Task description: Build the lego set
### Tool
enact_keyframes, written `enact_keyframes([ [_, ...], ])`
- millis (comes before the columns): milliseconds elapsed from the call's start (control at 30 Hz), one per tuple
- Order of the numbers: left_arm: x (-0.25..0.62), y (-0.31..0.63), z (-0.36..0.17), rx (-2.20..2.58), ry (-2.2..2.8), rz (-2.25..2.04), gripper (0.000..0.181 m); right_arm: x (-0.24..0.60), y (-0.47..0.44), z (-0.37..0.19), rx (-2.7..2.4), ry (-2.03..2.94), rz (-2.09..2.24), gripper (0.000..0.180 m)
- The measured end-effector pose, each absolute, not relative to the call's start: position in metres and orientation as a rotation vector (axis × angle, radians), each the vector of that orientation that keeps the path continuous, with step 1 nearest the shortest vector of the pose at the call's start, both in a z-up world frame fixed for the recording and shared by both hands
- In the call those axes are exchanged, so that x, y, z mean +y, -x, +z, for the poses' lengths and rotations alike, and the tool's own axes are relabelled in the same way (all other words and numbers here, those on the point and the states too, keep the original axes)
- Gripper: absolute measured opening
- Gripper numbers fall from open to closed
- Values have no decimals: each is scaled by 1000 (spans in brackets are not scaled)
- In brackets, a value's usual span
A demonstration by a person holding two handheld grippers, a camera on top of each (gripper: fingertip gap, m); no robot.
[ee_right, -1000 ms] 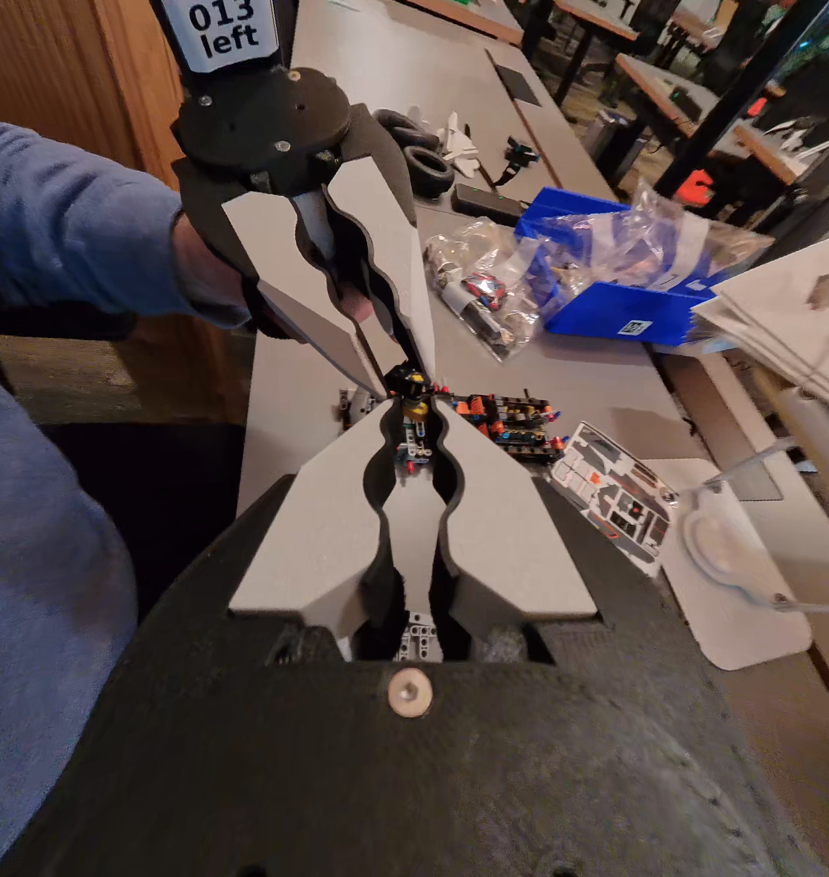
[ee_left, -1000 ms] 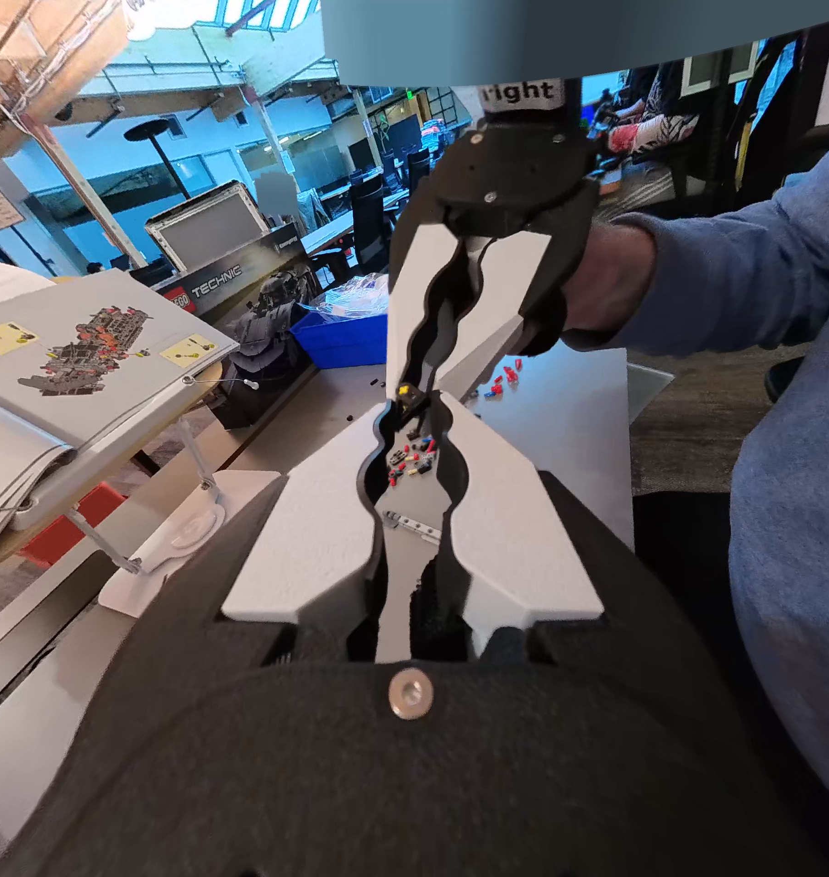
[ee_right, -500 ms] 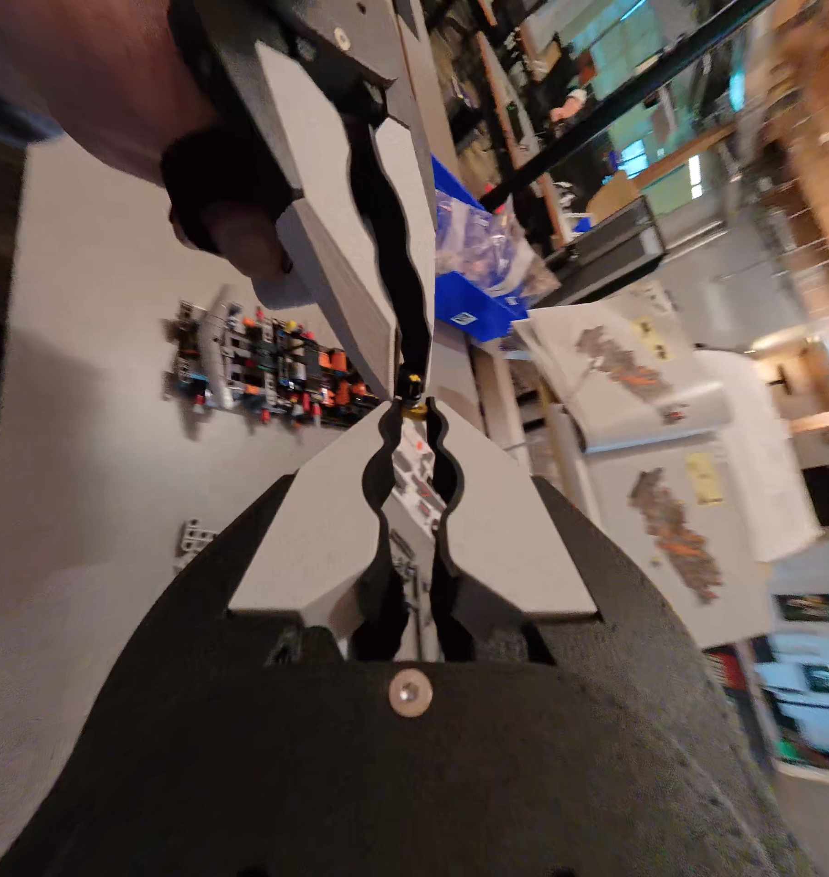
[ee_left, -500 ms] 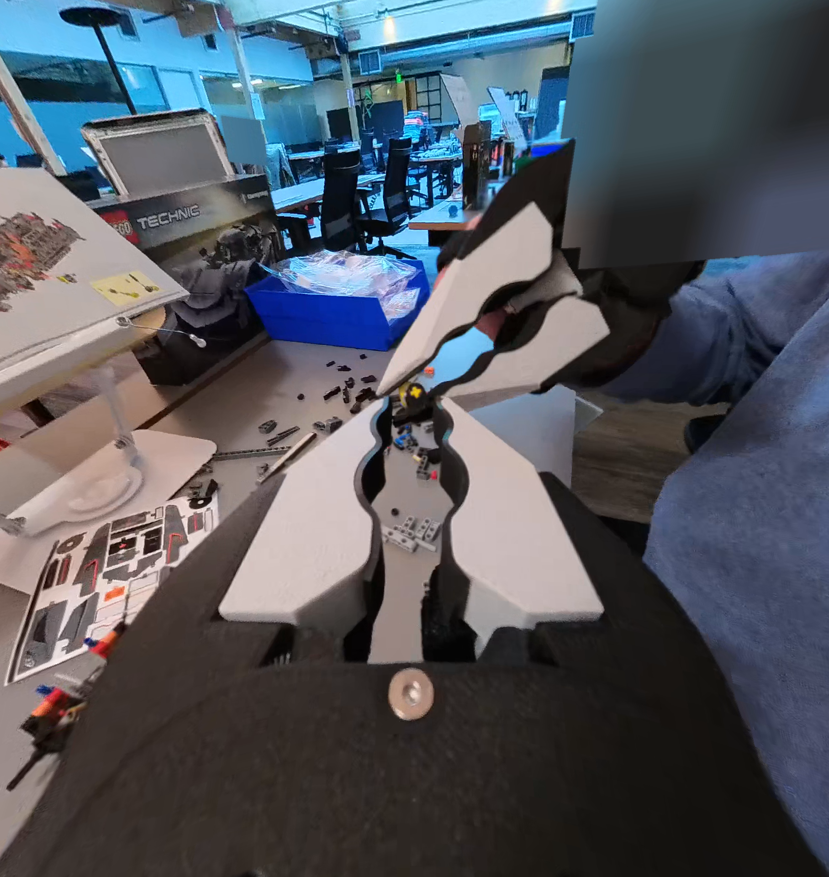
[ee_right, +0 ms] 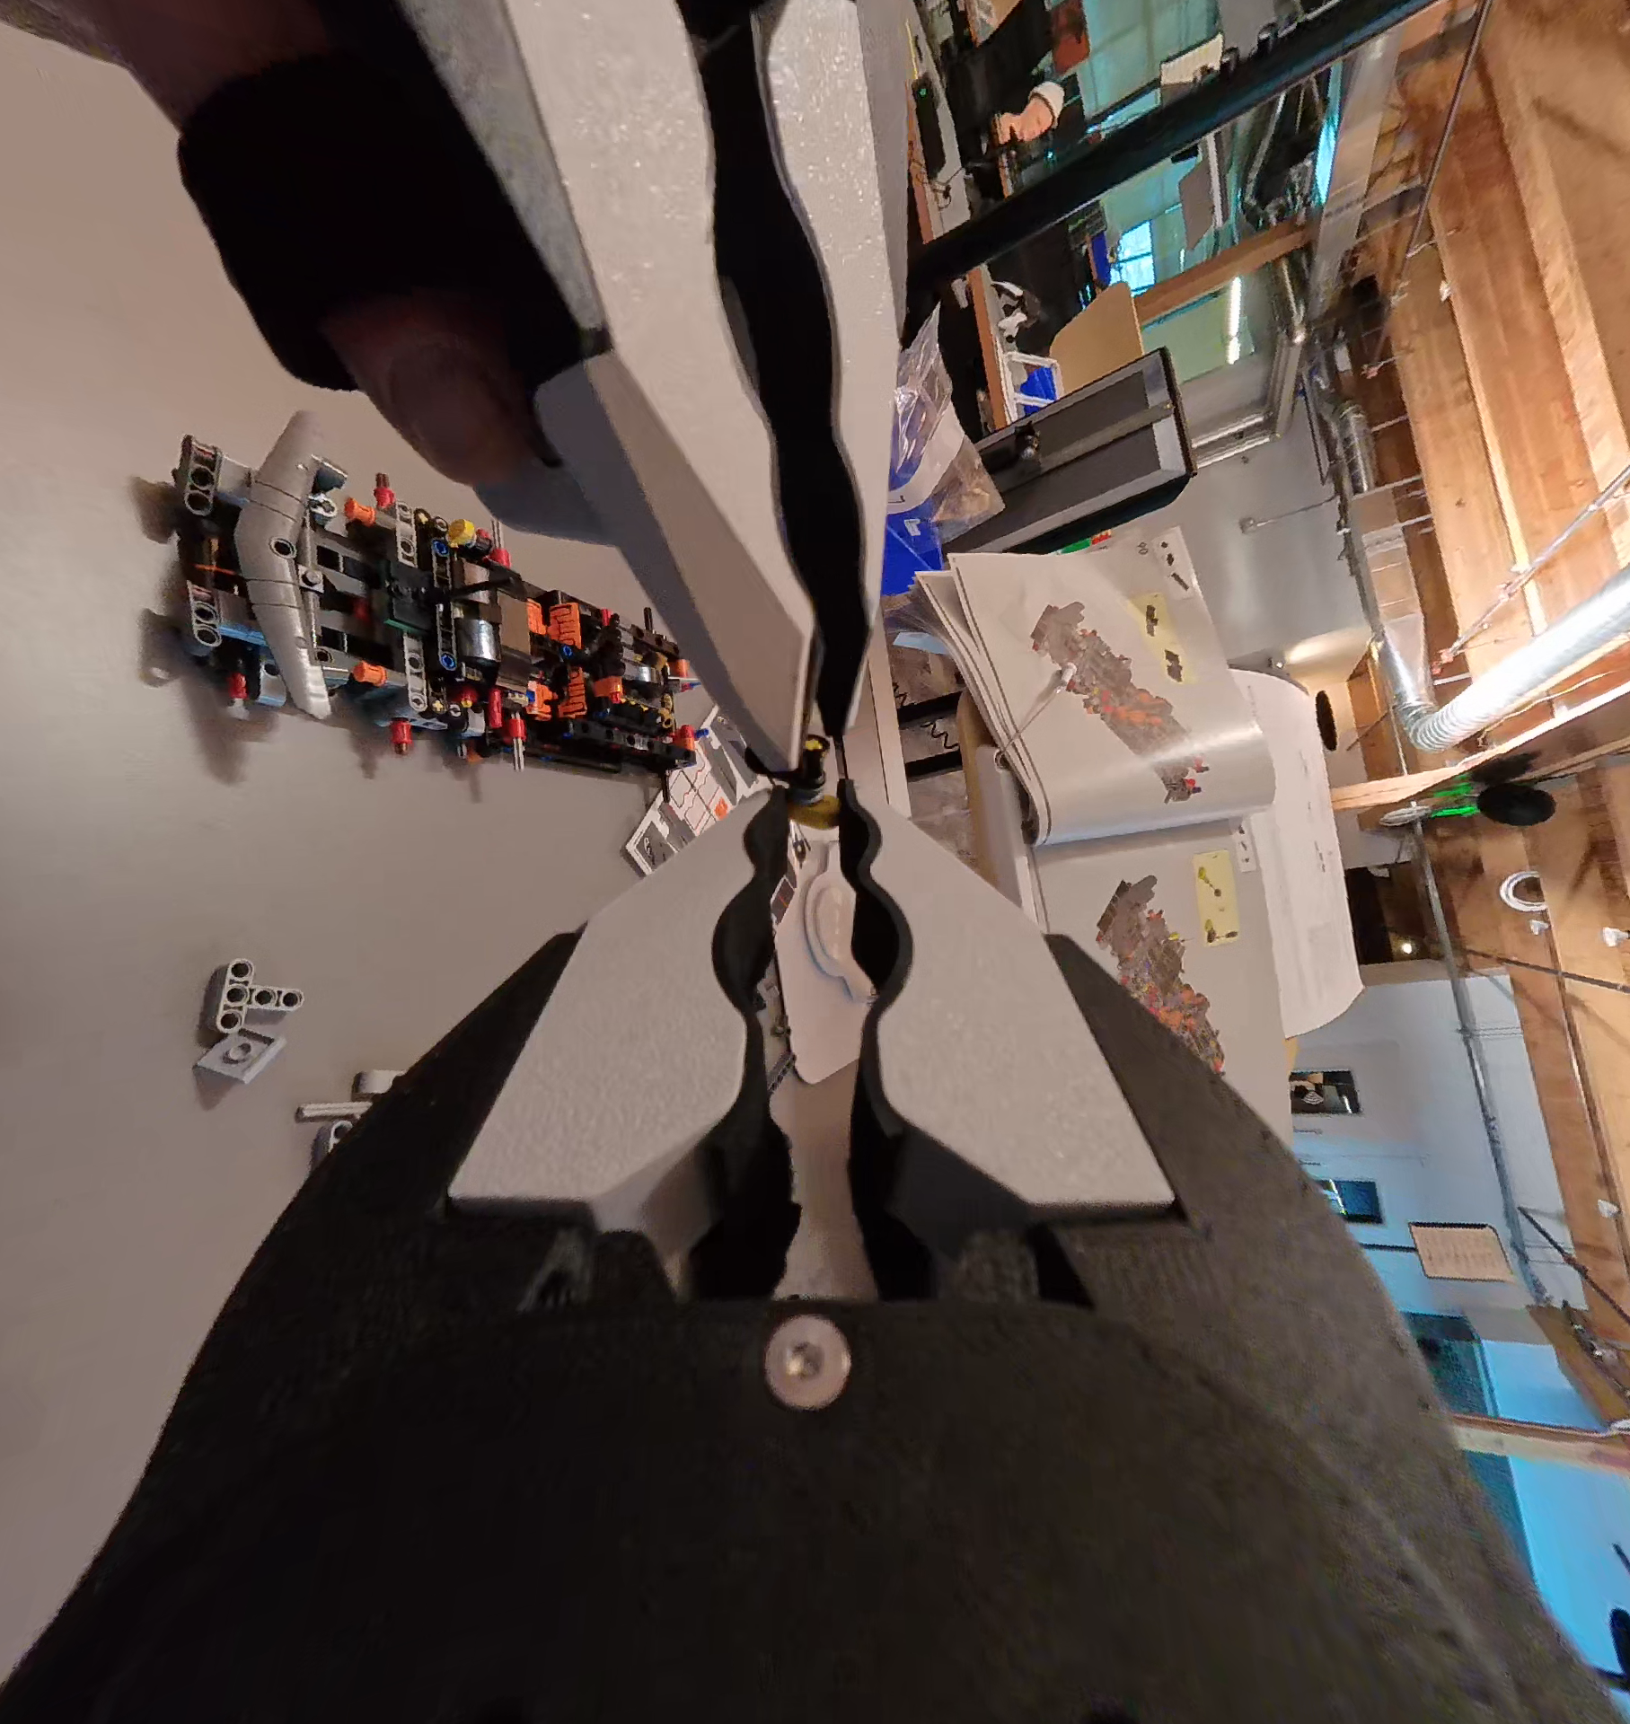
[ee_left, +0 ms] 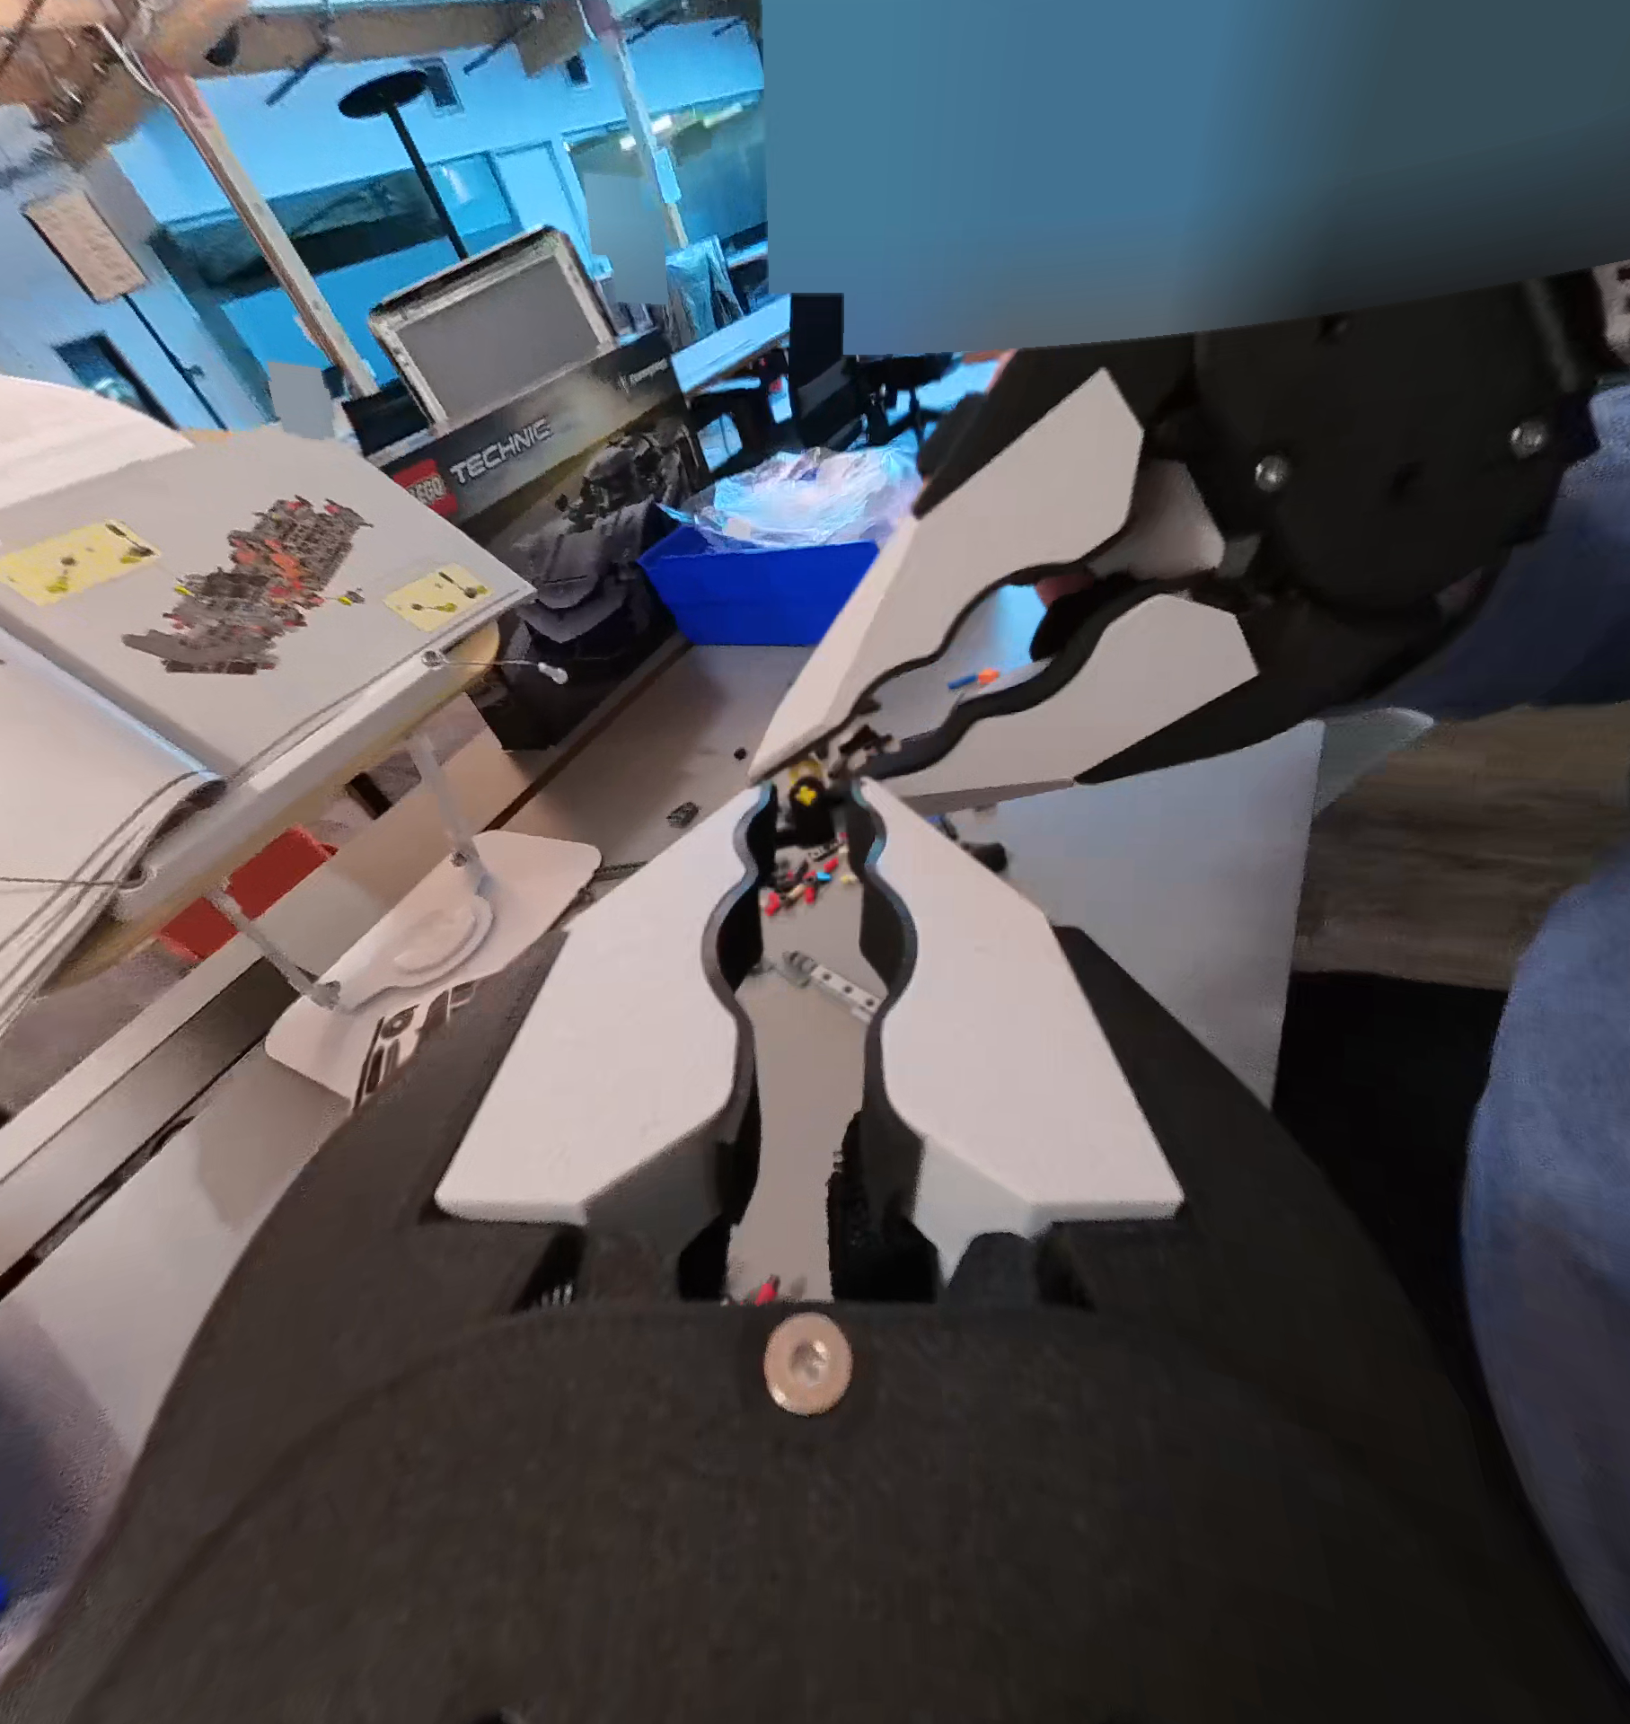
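Rolling sideways since a second ago, right gripper (ee_right: 811,807) and left gripper (ee_left: 811,793) both stay clenched tip-to-tip on the small yellow-and-black piece (ee_right: 813,802), chassis (ee_right: 419,625) at ten o'clock — likely mid-join.

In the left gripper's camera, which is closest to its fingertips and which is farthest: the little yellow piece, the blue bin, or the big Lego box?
1. The little yellow piece, right at the tips of the left gripper.
2. The blue bin, farther back on the table, slightly left of centre.
3. The big Lego box, behind the bin, up and to the left.
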State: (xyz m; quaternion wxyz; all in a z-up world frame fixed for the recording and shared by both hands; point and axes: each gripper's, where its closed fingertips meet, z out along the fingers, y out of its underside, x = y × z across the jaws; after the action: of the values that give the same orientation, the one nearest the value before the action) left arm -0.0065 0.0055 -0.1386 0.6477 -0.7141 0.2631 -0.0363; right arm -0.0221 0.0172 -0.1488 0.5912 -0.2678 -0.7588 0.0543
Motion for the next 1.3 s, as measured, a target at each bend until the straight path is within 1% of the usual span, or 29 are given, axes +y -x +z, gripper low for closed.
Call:
enact_keyframes([
  [300,8,7,-143,606,1679,-66,6,17,22,-148,-1763,571,67,7],
  [533,19,12,-135,542,1686,-194,6,28,28,-138,-1742,500,-12,7],
  [567,20,12,-132,539,1677,-210,9,29,29,-135,-1735,495,-13,7],
  [700,23,13,-122,544,1645,-209,9,31,28,-125,-1697,479,2,7],
  [733,24,12,-120,542,1635,-214,5,31,28,-122,-1690,478,10,7],
  [767,24,12,-119,537,1631,-229,5,32,28,-121,-1686,479,21,8],
  [833,25,12,-115,520,1614,-270,5,33,28,-118,-1671,479,37,17],
  [867,25,12,-114,517,1604,-285,5,33,28,-117,-1670,477,46,19],
  [933,25,11,-115,520,1603,-287,5,32,27,-117,-1675,474,73,8],
  [1300,31,8,-120,524,1638,-324,6,37,25,-122,-1722,467,29,7],
])
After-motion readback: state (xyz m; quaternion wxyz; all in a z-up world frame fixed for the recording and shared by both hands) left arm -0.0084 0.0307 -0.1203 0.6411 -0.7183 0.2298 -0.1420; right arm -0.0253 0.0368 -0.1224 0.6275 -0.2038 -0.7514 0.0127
